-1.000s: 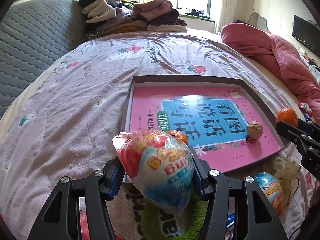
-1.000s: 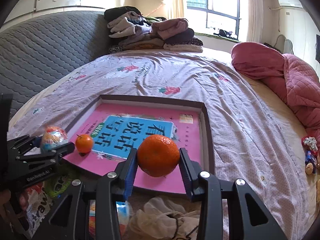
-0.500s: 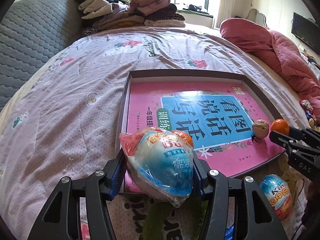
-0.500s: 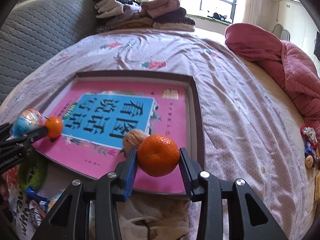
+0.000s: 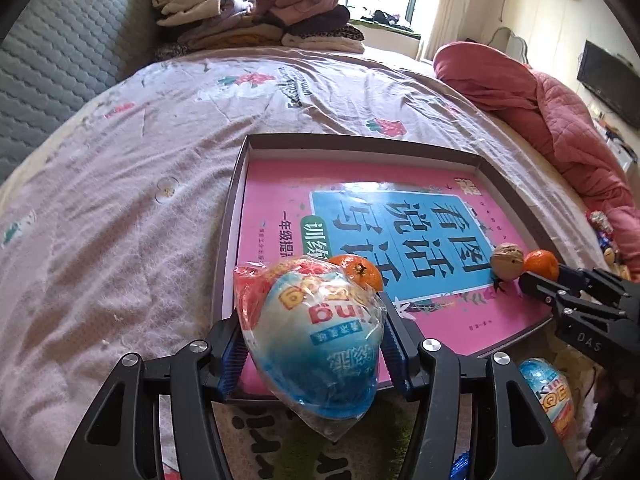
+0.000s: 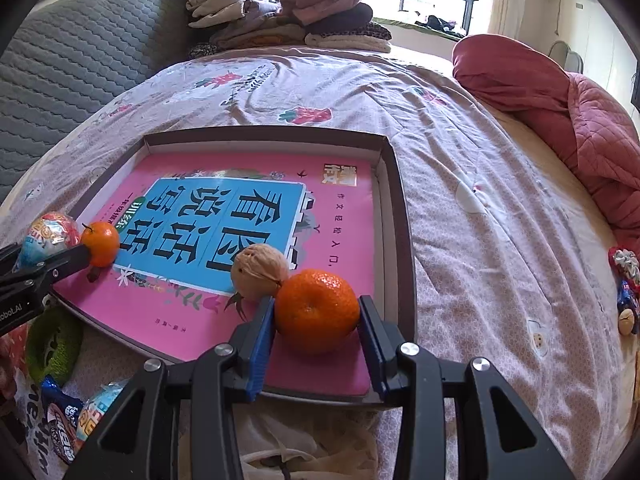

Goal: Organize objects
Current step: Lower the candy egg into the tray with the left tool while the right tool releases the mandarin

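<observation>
**Snacks and fruit gathered over a tray on the bed**

Floral bedding [image 6: 460,184] fills the room's foreground, with folded clothes [image 5: 256,20] stacked at the far end and a red quilt [image 6: 560,108] bunched to one side. A shallow brown tray [image 6: 394,184] is laid on the bed, lined with a pink book [image 6: 340,216]. The left hand-held gripper [image 5: 310,346] is seen clamped on a wrapped chocolate egg [image 5: 316,336], which is held above the tray's near edge; a small tangerine [image 5: 358,272] lies on the book just behind it. The right hand-held gripper [image 6: 316,336] is closed on a second tangerine [image 6: 317,311], which is seated between the pads low over the book's near corner, with a walnut [image 6: 258,276] touching its far side. Another wrapped egg [image 5: 548,394] is seen off the tray, on the bed.
</observation>
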The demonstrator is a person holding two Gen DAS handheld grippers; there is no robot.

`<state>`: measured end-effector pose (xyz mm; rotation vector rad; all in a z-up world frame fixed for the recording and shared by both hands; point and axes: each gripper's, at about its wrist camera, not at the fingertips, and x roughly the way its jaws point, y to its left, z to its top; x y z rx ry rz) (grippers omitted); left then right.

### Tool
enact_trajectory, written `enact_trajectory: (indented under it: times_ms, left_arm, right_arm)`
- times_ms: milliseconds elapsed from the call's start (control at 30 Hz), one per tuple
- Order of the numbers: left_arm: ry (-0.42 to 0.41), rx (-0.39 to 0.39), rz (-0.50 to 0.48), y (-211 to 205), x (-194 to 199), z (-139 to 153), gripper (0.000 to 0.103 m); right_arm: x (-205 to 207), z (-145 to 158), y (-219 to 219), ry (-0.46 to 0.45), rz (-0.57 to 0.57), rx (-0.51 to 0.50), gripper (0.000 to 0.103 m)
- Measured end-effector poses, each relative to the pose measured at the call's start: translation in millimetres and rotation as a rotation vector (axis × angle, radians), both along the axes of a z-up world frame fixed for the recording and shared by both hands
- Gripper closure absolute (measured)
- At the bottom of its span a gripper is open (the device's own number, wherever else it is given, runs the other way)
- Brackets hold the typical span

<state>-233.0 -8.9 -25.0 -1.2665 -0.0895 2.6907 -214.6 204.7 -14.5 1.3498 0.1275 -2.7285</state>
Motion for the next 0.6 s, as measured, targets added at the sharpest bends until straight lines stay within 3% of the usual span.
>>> enact_trajectory:
  times_ms: [600]
  left_arm:
    - [-0.02,-0.02,-0.014,4.9,5.1,-0.9,0.042]
  right_arm:
    - [1.3,3.4,-4.4,0.006,0.007,0.015,0.062]
